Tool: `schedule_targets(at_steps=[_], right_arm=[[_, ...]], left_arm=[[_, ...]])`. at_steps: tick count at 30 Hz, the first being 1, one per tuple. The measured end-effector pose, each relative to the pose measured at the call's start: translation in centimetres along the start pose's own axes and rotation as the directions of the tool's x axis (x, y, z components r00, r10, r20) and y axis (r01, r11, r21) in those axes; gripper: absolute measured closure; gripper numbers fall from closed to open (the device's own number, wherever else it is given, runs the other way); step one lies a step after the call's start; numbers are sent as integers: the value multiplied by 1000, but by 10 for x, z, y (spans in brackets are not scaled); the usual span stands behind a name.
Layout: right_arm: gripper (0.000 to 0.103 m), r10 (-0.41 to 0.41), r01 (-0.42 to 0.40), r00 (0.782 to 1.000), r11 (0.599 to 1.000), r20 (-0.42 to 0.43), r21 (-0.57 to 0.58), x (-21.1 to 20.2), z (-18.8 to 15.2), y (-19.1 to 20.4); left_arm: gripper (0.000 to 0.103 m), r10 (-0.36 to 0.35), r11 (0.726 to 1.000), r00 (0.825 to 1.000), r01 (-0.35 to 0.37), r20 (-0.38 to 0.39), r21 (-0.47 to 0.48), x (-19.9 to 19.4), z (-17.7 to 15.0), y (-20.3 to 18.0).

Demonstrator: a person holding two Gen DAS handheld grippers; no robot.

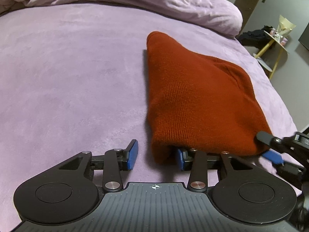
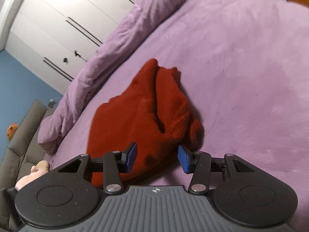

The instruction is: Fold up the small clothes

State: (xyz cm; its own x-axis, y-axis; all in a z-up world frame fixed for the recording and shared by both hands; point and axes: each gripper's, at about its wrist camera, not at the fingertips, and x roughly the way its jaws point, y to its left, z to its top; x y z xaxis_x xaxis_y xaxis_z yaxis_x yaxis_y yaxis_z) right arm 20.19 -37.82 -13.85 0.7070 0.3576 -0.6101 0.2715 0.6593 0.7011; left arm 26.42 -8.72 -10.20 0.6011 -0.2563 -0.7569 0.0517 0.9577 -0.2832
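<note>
Left gripper angled down, apart at red knit edge; right gripper apart around it.

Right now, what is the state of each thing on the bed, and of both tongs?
Sweater: folded in a bundle, lying on the bed.
Duvet: bunched up at the bed's far edge.
Left tongs: open, one pad under the sweater's corner.
Right tongs: open, sweater between the pads, not pinched.

No legible text, labels, brands or numbers in either view.
</note>
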Motion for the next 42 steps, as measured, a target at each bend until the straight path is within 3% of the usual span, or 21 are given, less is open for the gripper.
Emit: schedule_targets(at_steps=[1,3,5,6,7,8,10,11,12,13,14,15,17,20,23,42], right_arm=[[81,2,-2,1000,1000,-1,28,2,1,-3],[86,-5,5,1000,999,7,45,4,5,-1],[88,-69,72,997,993,29,-90,-5,7,19],[88,-29,37,998,990,60,-135,-15,5,25],[88,43,-36,997,994,65,-100,-20,8,19],[88,124,-122,990,992,62,-21,-24,10,9],[89,325,-340,940,919,107,200,-23,10,-26],[89,321,-339,941,906,110,253,-20,9,-37],[89,223,-237,971,941,83,242,-17,9,-39],[89,67,-71,997,987,32,141,-13,8,-33],[89,-63,63,998,998,1,27,-6,5,-24],[89,-96,96,995,995,10,-39,-5,1,-17],[89,-87,90,996,991,36,-99,-10,-3,-5],[89,2,2,999,997,50,-83,-18,-1,-6],[89,-132,134,991,984,23,-116,-3,2,-6],[89,-208,212,977,943,44,-255,9,-4,14]], left_arm=[[58,1,1000,1000,-1,0,0,0,1,0],[59,6,1000,1000,-6,5,-2,-3,2,1],[59,18,1000,1000,-18,16,-1,-5,3,0],[59,30,1000,999,-30,24,0,-6,3,0],[58,36,999,999,-36,30,0,-6,3,0],[58,34,999,999,-34,29,-4,-6,3,0],[55,24,1000,999,-24,23,-12,-6,1,1],[55,22,1000,1000,-22,17,-9,-6,1,1],[55,21,1000,1000,-21,8,-4,-5,-1,0],[55,19,1000,1000,-19,-2,1,-5,-2,0],[55,23,1000,1000,-23,-1,6,-6,-3,0],[54,31,999,1000,-31,5,12,-7,-4,1],[52,34,999,999,-35,9,9,-10,-3,1],[52,26,1000,1000,-26,-1,-1,-8,0,2],[52,33,999,999,-32,-9,10,-5,0,0],[48,64,998,998,-64,-30,9,-9,-2,3]])
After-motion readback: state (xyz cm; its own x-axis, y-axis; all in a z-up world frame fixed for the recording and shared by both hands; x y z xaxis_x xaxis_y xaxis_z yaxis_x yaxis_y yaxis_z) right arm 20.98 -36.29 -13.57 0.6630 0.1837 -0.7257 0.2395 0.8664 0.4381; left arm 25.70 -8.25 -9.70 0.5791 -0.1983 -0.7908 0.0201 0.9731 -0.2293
